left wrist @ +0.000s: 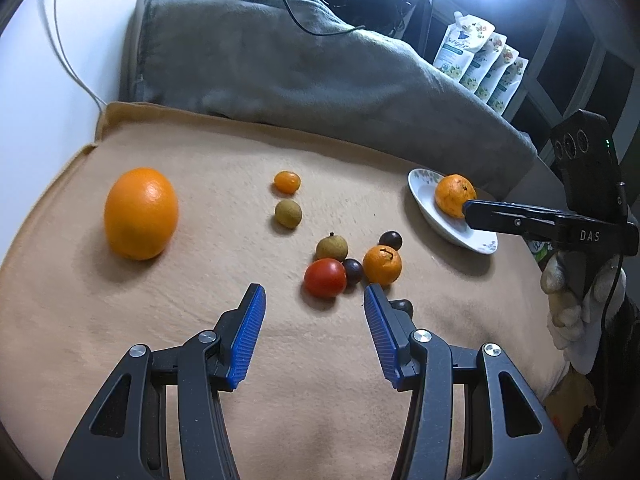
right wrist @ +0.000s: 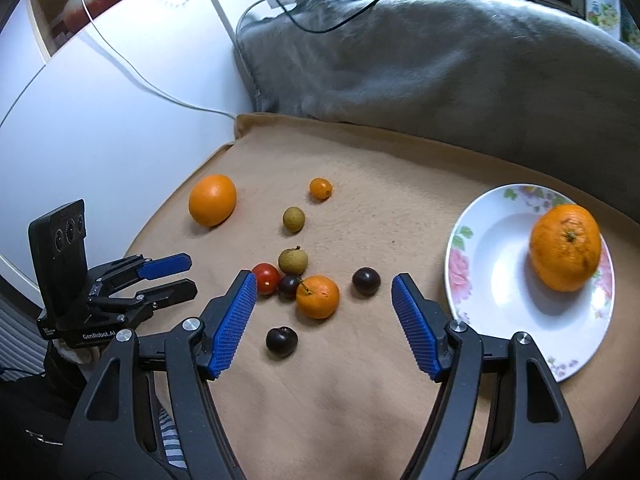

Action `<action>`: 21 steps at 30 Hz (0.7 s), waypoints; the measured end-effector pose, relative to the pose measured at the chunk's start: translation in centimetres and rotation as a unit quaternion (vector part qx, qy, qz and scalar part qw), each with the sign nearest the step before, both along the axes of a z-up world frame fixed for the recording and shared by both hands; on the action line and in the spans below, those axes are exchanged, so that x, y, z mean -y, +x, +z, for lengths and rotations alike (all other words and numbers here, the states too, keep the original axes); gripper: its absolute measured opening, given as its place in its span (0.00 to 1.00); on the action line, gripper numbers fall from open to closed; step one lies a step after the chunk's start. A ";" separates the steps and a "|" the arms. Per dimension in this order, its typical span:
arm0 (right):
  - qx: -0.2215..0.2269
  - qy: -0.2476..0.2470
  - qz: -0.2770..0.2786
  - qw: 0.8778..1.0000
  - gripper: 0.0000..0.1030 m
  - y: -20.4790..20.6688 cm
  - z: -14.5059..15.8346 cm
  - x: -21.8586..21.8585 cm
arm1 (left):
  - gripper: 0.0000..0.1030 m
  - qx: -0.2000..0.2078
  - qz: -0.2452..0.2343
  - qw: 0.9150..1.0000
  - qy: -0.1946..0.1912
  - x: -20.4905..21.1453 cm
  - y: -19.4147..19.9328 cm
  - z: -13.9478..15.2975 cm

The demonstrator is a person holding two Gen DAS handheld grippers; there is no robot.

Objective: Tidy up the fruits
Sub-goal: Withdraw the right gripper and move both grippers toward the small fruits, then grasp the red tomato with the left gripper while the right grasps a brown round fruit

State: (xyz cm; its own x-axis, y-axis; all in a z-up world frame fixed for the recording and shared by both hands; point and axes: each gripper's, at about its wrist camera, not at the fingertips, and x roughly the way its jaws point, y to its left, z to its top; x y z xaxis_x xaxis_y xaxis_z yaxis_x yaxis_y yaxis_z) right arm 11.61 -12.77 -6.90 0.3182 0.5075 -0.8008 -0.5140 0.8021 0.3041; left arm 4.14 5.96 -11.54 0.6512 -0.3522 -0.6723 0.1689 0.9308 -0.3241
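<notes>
**Mara:** While both grippers hung over the tan cloth (right wrist: 360, 400), was either one holding fruit?

**Jon:** No. The left gripper (left wrist: 314, 304) stood released, its blue pads apart over bare cloth at lower centre of the left wrist view. The right gripper (right wrist: 324, 292) was also spread, wider, with nothing pressed between its pads.

**Mara:** Where was the fruit?

**Jon:** One mandarin (right wrist: 566, 248) lay on the flowered plate (right wrist: 500, 300) at the right edge of the right wrist view, stem scar facing up toward the camera. A second mandarin (right wrist: 317, 296) sat mid-frame on the cloth, its stem pointing upper left, touching a dark plum (right wrist: 289, 286) that sat against a red tomato (right wrist: 265, 278). A longan (right wrist: 293, 261) rested just above them.

**Mara:** And the big one?

**Jon:** The large orange (left wrist: 141, 213) sat well apart at centre left of the left wrist view, egg-shaped, its long axis running roughly top to bottom of the frame, tilted slightly right. A kumquat (left wrist: 287, 182) and another longan (left wrist: 288, 213) lay between it and the cluster; the kumquat's long axis ran left to right. Two more plums (right wrist: 366, 281) (right wrist: 281, 342) lay loose near the right gripper's pads.
</notes>
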 end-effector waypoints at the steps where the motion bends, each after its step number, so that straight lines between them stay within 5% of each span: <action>1: -0.002 -0.003 0.003 1.000 0.71 0.1 -0.2 -0.3 | 0.49 -0.001 -0.001 1.000 0.000 0.0 0.1 -0.1; 21: -0.060 -0.002 0.044 0.997 0.59 3.1 -2.9 -4.1 | 0.49 -0.017 -0.039 0.999 0.002 2.2 1.8 -1.4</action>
